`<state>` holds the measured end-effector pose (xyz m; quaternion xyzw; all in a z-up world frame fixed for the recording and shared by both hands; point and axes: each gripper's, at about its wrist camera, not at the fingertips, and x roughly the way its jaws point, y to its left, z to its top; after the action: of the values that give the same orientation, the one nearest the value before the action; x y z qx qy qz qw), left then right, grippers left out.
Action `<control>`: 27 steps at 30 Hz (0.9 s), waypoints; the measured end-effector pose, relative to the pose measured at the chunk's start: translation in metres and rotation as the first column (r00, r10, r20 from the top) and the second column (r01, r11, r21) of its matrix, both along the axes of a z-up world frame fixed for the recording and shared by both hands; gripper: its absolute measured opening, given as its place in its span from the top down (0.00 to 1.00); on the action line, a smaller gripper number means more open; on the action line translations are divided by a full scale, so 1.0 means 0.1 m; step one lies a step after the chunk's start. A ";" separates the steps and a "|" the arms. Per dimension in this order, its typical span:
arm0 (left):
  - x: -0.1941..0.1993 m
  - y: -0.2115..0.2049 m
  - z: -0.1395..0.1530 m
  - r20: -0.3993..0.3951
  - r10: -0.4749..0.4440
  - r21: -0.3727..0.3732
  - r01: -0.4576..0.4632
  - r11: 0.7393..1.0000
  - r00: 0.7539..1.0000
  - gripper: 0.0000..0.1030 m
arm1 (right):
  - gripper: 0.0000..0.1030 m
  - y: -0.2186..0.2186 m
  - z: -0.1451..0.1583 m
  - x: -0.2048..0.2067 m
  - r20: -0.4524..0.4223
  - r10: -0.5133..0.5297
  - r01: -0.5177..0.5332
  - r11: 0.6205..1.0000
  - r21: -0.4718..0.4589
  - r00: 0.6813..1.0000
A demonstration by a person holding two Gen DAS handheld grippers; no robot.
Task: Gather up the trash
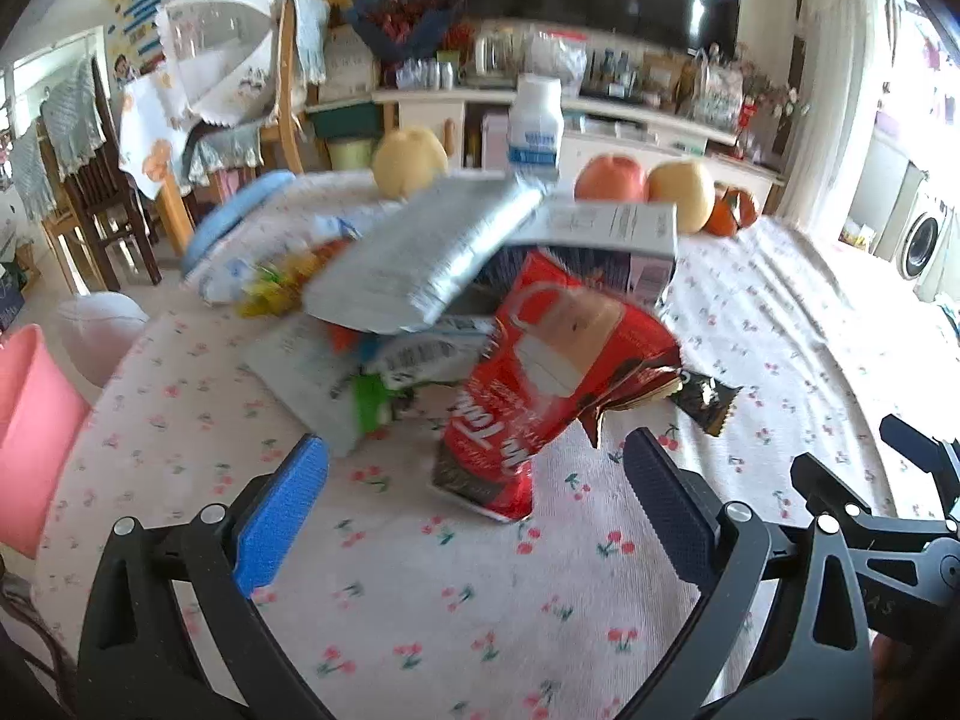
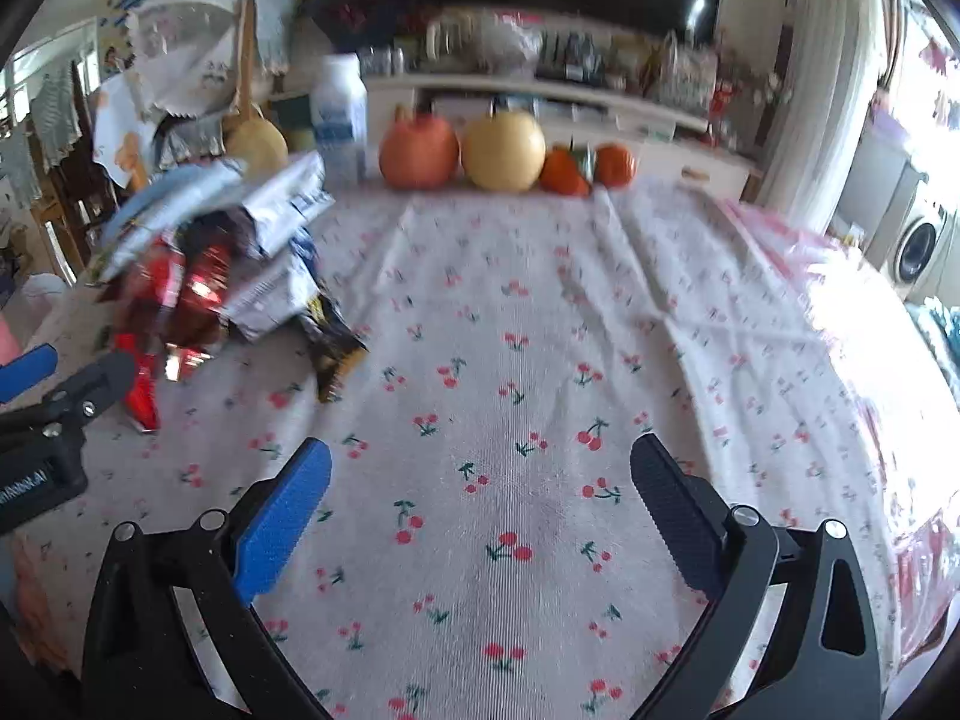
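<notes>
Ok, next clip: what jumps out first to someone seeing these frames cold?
A heap of wrappers, topped by a red snack bag and a silver pouch, sits ahead of the open left gripper. A fruit row lines the far edge of the cherry-print tablecloth.

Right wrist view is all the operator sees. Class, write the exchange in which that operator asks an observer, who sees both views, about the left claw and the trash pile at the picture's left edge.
Operator: I see only a corner of the left claw. Is it open?
Observer: Yes. The left claw is open and holds nothing.
Operator: Which piece of trash is nearest to it?
Observer: The red wrapper. Its lower end lies just ahead of the claw, apart from both fingers.
</notes>
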<state>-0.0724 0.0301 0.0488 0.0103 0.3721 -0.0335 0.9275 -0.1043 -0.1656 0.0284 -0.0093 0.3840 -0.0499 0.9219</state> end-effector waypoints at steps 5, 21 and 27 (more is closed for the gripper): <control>-0.27 0.15 0.27 0.080 0.009 0.020 -0.010 1.000 0.997 0.04 | 0.04 0.13 0.24 -0.22 0.110 0.021 -0.020 1.000 -0.014 0.994; -1.16 0.60 0.98 0.296 0.005 0.053 -0.021 0.998 0.955 0.04 | 0.04 0.58 0.60 -1.24 0.302 0.062 -0.049 0.998 -0.051 0.951; -1.43 0.71 1.15 0.352 0.009 0.060 -0.032 0.998 0.936 0.04 | 0.04 0.67 0.69 -1.49 0.354 0.061 -0.042 0.997 -0.062 0.933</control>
<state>-0.2158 0.1007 0.1635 0.0420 0.2012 -0.0094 0.9786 -0.2534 -0.0987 0.0979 -0.0346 0.2093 -0.0366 0.9765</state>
